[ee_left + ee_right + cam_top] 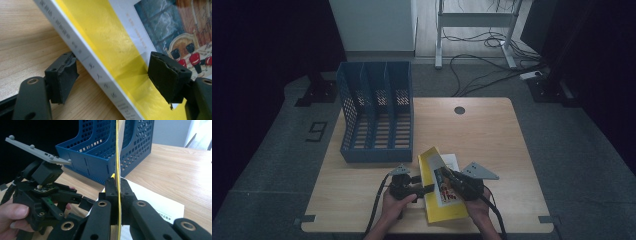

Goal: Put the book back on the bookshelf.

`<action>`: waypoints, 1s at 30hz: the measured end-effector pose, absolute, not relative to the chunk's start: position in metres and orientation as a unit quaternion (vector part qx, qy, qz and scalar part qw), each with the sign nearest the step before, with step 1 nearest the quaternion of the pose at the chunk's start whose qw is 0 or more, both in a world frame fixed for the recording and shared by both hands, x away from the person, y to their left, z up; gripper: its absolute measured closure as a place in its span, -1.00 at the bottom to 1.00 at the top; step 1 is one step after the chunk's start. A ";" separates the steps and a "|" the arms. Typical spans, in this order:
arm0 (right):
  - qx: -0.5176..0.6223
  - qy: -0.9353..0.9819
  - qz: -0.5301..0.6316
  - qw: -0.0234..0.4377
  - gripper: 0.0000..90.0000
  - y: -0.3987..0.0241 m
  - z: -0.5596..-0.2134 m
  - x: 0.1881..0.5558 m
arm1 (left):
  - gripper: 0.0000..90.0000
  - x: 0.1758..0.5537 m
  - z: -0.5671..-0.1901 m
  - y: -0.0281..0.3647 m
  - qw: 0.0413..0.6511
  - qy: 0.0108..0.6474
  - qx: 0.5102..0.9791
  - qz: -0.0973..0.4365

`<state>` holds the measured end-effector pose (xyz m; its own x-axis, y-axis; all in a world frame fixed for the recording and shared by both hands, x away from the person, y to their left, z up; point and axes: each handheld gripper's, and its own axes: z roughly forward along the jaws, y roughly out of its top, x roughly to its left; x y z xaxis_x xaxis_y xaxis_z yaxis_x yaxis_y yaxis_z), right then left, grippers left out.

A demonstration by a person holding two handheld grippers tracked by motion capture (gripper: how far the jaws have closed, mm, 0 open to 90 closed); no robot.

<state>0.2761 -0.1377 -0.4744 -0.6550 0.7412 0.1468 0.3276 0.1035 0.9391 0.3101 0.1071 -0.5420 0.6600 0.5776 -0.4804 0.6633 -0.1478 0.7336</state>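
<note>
1. The thin yellow-covered book with a picture panel (pixel 439 187) lay tilted at the near edge of the light wooden table (pixel 492 135), its cover lifted.
2. The right gripper (pixel 117 192) was clamped tight on the cover's edge.
3. The left gripper (pixel 112 77) stood wide open, its jaws straddling the white spine, one pad touching it.
4. The blue perforated plastic file rack (pixel 377 112) stood just behind.
</note>
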 end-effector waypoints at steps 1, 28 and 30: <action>0.370 0.720 0.557 0.186 0.95 -0.137 -0.474 0.276 | -0.47 0.310 -0.542 0.107 0.507 0.410 0.757 -0.041; 0.389 0.739 0.524 0.165 0.94 -0.145 -0.490 0.286 | -0.09 0.312 -0.549 0.108 0.481 0.443 0.755 -0.058; 0.394 0.741 0.520 0.162 0.94 -0.146 -0.492 0.288 | -0.07 0.311 -0.549 0.108 0.479 0.443 0.755 -0.056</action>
